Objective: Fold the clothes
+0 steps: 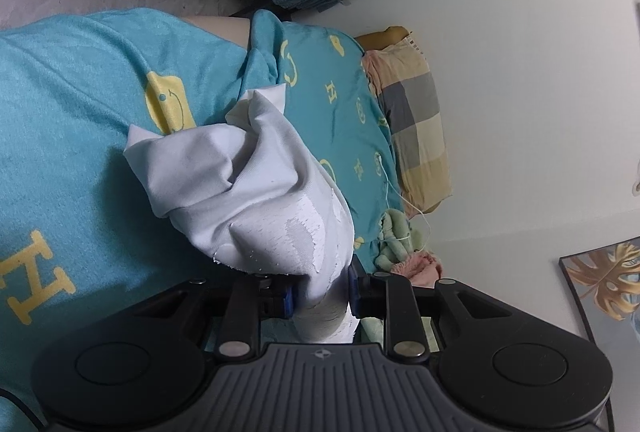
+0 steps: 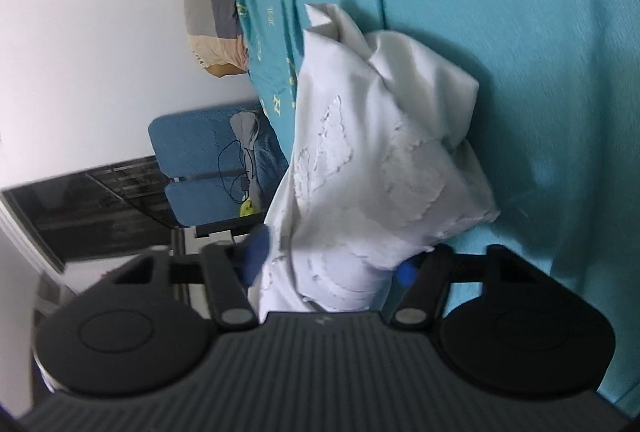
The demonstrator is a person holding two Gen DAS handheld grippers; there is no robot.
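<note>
Left wrist view: the left gripper (image 1: 320, 292) has its jaws clamped on a crumpled white embroidered garment (image 1: 248, 184), which trails over a teal bedspread with yellow prints (image 1: 72, 120); bare spread lies open leftward.

Right wrist view: the right gripper (image 2: 328, 264) has the same garment (image 2: 380, 136) between its jaws; contact blurred, grip unclear.

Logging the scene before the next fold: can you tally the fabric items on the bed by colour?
White: 1, the white garment
Teal with yellow print: 1, the teal bedcover
Checked beige, grey and yellow: 1, the checked pillow
Pale green: 1, the green bundle
Pink: 1, the pink cloth
Total: 5
</note>
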